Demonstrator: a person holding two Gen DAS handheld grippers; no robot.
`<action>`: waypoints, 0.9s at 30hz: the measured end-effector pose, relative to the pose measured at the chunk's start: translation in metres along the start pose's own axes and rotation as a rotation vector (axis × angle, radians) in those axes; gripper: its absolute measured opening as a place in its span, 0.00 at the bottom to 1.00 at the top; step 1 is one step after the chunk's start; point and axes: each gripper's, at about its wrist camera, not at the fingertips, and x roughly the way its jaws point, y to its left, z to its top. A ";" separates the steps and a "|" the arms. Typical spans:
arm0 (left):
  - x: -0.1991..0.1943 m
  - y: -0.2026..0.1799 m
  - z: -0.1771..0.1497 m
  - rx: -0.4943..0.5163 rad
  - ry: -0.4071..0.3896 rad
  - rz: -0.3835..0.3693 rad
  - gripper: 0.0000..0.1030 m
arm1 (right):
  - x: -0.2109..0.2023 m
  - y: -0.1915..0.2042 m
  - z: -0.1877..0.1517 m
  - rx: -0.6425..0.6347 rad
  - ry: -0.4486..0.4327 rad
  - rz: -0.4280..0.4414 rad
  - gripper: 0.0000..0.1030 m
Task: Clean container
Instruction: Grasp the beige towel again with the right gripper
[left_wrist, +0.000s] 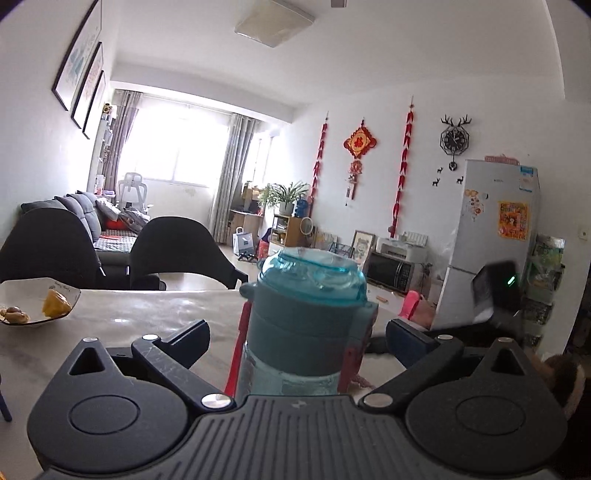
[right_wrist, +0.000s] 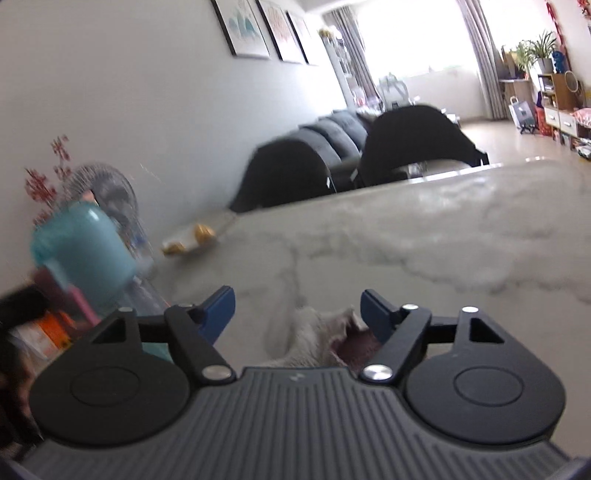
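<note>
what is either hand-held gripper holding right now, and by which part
Nothing. The left hand-held gripper stands open around the teal bottle, its pads clear. The right hand-held gripper hangs open over a cloth.

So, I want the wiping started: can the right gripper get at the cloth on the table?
Probably yes. The cloth lies on the table between the right gripper's open jaws, with nothing covering it.

Bottle stands on the table, plate off left (chairs behind); cloth lies before it.
</note>
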 end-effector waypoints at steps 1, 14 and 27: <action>0.000 0.000 0.001 -0.005 -0.002 -0.003 0.99 | 0.007 0.001 -0.001 -0.007 0.016 -0.013 0.67; 0.007 0.012 -0.001 -0.089 0.007 -0.033 0.99 | 0.046 0.001 -0.009 0.053 0.210 -0.173 1.00; 0.013 0.015 -0.005 -0.099 0.020 -0.071 0.99 | 0.032 -0.018 -0.004 0.222 0.154 -0.117 1.00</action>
